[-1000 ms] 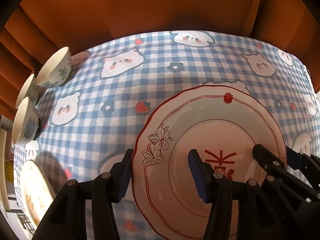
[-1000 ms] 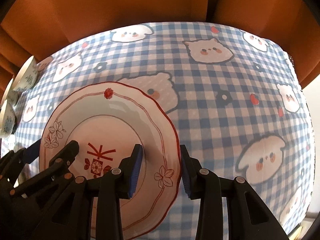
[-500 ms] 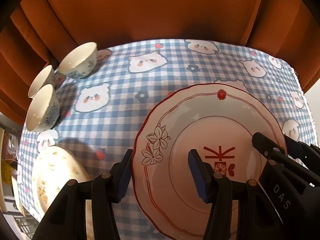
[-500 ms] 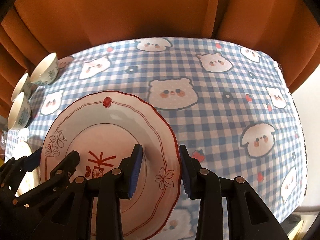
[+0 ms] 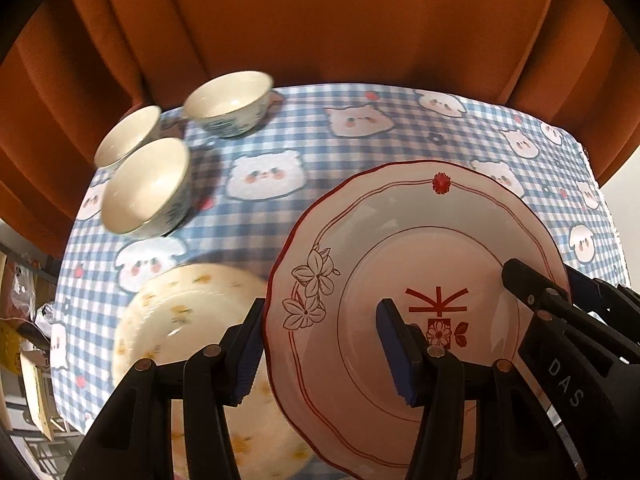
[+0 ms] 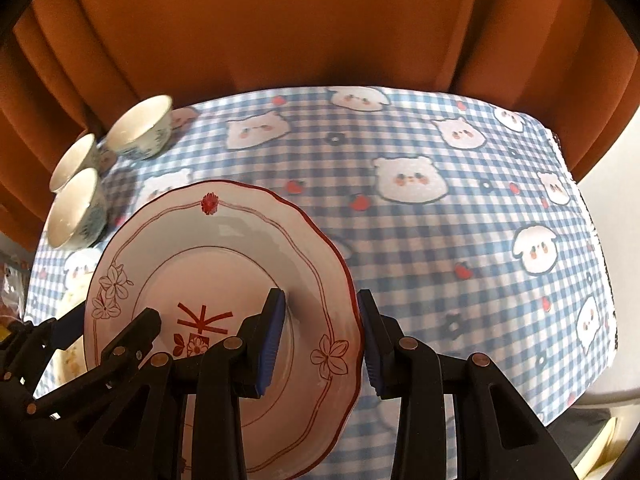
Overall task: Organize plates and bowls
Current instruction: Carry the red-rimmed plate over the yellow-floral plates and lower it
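Observation:
A white plate with a scalloped red rim [image 5: 420, 240] [image 6: 224, 256] hangs tilted above the table, held from both sides. My left gripper [image 5: 320, 332] is shut on its left rim, one pad under the edge and one on the plate's face. My right gripper [image 6: 320, 312] is shut on the right rim in the same way. Three cream bowls with blue patterns [image 5: 228, 102] [image 5: 124, 136] [image 5: 146, 184] stand in a cluster at the table's far left. A cream plate with yellow flowers [image 5: 184, 320] lies on the cloth just left of and below the held plate.
The table wears a blue checked cloth with bear faces [image 6: 420, 240]. Orange curtains [image 5: 320, 20] hang close behind it. The cloth's right edge [image 6: 600, 280] drops off to a pale floor. Clutter and shelving [image 5: 28, 340] sit beyond the left edge.
Both grippers carried the red-rimmed plate leftward and upward over the table. The bowls and the yellow-flowered plate slid from the left margin well into view.

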`<move>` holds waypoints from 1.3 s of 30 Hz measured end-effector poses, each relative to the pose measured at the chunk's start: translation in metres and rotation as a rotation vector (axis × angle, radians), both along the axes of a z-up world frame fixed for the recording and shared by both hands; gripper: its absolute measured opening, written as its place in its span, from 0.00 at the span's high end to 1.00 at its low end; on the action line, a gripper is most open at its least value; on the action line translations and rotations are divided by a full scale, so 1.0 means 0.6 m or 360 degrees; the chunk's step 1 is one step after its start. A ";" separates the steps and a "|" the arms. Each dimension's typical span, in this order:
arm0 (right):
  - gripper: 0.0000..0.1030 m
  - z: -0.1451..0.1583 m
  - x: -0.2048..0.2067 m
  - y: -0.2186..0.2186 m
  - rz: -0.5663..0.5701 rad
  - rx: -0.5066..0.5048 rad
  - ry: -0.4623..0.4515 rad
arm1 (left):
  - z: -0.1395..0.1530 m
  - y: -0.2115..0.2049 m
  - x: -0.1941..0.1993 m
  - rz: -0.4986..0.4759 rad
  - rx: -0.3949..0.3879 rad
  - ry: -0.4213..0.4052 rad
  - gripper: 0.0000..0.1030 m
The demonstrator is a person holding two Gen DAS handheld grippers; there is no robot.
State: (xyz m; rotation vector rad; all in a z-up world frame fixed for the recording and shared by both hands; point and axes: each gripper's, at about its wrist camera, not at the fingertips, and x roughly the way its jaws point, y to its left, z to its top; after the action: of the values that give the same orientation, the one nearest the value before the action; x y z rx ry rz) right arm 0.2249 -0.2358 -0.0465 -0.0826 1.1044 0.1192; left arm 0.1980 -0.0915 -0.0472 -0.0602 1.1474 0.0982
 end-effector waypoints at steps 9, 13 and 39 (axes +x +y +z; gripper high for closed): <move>0.62 0.005 -0.045 0.104 0.0049 -0.0006 -0.0012 | -0.001 0.099 -0.047 0.0034 -0.0024 -0.0015 0.47; 0.62 -0.008 -0.061 0.139 0.0075 0.0004 0.0012 | -0.011 0.138 -0.062 0.0057 -0.0042 -0.0009 0.47; 0.62 -0.115 -0.084 0.235 0.0108 -0.0033 0.0231 | -0.095 0.204 -0.094 0.0078 0.0023 0.0185 0.47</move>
State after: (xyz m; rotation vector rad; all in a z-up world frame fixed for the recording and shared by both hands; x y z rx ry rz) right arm 0.1745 -0.0949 -0.1156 -0.1319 1.2483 0.1763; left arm 0.1415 0.0307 -0.1041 -0.0703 1.2612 0.1551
